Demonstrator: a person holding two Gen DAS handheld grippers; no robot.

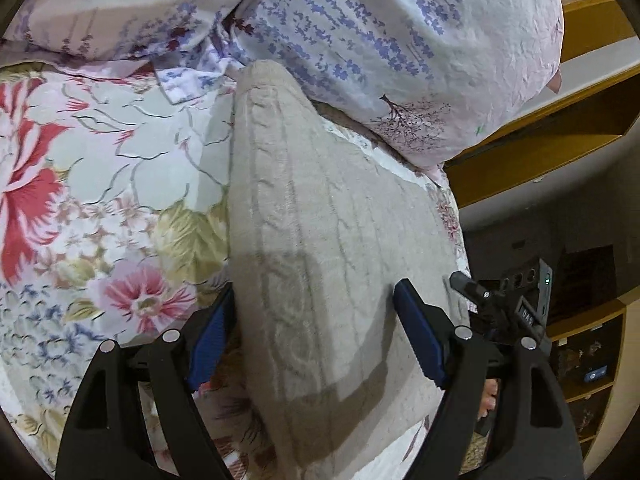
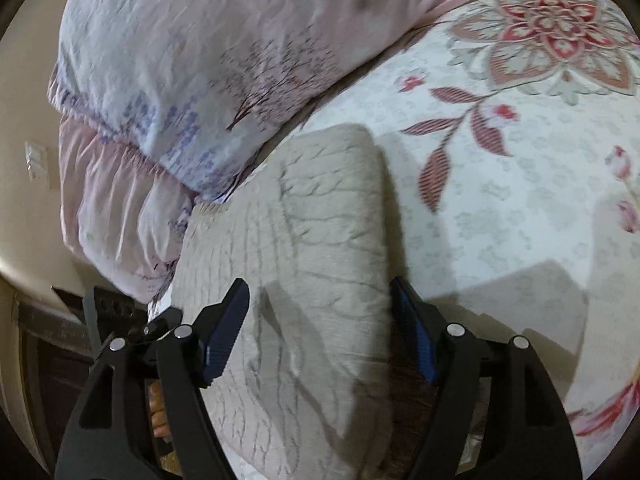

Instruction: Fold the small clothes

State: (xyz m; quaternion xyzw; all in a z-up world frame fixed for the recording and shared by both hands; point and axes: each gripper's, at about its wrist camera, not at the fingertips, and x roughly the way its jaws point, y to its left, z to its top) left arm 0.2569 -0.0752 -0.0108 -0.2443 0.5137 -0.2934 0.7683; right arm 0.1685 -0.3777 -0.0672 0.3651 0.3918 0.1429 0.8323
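Observation:
A beige cable-knit garment (image 1: 320,240) lies folded into a thick long bundle on the floral bedspread (image 1: 100,160). My left gripper (image 1: 316,312) is open, its blue pads straddling the near end of the bundle, close to its sides. In the right wrist view the same garment (image 2: 312,240) lies under my right gripper (image 2: 320,316), which is open with its blue pads either side of the bundle. The right gripper also shows at the right edge of the left wrist view (image 1: 500,304).
A pillow in a pale lavender-print case (image 1: 380,40) lies against the far end of the garment and also shows in the right wrist view (image 2: 180,80). The bed edge (image 1: 456,216) drops to a dark floor, with wooden shelves (image 1: 584,360) beyond.

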